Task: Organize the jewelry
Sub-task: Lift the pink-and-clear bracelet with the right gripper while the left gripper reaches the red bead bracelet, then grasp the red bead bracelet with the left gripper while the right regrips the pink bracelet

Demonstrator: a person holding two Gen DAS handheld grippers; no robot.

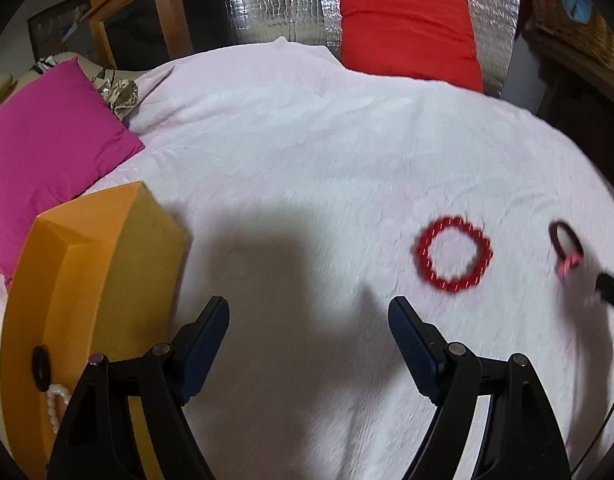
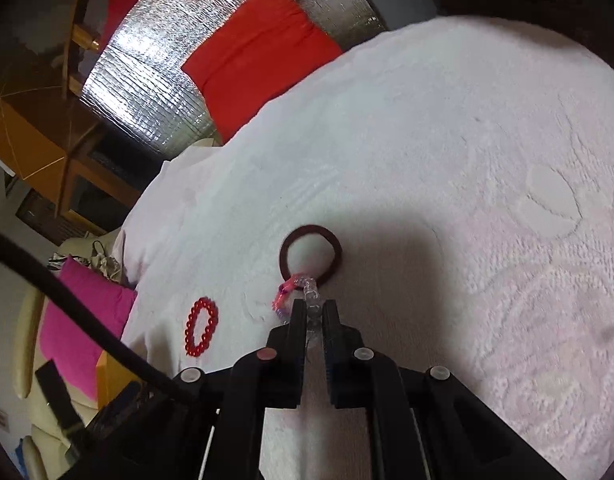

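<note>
While clenched on the clear bead strand (image 2: 312,308), right gripper (image 2: 314,307); dark hair tie (image 2: 311,258) at twelve o'clock, strand's long axis six-to-twelve; left gripper (image 1: 309,322) released.

white bedspread (image 1: 307,140), silver foil wall (image 1: 275,0), red cushion (image 1: 407,28), pink pillow (image 1: 47,140), perhaps a wooden cabinet (image 1: 147,12).

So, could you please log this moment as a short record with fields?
surface: white blanket
left gripper: open, empty
right gripper: shut on clear bead strand
dark hair tie: joined to strand
red bead bracelet: lying loose
orange box: holds pearl beads
</note>
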